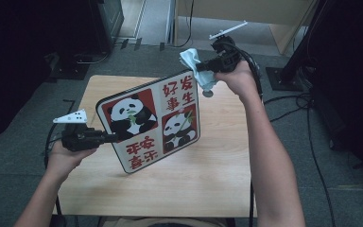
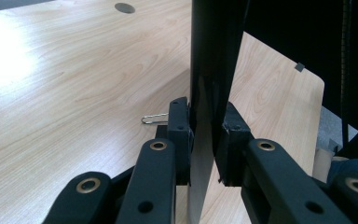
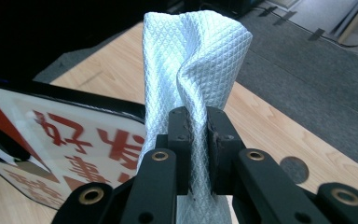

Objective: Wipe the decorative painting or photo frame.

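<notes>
wooden table [image 1: 208, 175], paperclip [image 2: 153, 119] lying on it, grey carpet [image 1: 23, 123] around.

The high view is dim: the room's corners fall into near black, while the wooden surface [image 1: 194, 175] is evenly lit and soft in detail. In the left gripper view, a strong white glare washes out that surface at upper left, and the nearest black fingers [image 2: 179, 135] blur. In the right gripper view, the cloth [image 3: 191, 60] is bright and sharp, the printed board [image 3: 74, 140] slightly blurred.

A lab-like recording room: a bare wooden table [image 1: 208, 184] on grey carpet [image 1: 345, 198], cables [image 1: 312, 127] trailing, dark equipment stands [image 1: 302, 52] around.
</notes>
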`<action>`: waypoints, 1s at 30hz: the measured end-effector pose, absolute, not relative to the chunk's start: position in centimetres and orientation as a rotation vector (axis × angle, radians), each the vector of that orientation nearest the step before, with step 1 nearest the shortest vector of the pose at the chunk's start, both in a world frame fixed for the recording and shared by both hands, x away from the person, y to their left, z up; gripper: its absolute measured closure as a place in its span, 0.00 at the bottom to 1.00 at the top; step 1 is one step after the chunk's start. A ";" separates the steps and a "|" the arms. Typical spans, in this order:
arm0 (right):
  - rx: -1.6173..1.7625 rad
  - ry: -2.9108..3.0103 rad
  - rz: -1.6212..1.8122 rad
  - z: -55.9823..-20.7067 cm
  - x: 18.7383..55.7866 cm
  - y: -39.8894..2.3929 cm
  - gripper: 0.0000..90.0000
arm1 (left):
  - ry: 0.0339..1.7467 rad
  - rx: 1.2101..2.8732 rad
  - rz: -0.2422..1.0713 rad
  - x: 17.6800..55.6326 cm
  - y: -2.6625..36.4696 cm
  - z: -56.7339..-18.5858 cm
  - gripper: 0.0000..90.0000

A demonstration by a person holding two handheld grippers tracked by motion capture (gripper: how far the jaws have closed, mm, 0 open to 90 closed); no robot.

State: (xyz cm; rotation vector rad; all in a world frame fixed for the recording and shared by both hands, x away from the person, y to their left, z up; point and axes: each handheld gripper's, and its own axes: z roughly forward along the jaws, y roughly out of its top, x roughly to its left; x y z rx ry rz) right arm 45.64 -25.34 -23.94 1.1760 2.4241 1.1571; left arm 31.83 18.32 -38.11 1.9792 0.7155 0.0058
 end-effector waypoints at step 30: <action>1.230 2.429 1.216 -28.4 45.0 -26.9 0.92 | 0.722 1.979 0.010 31.7 18.2 -38.1 0.88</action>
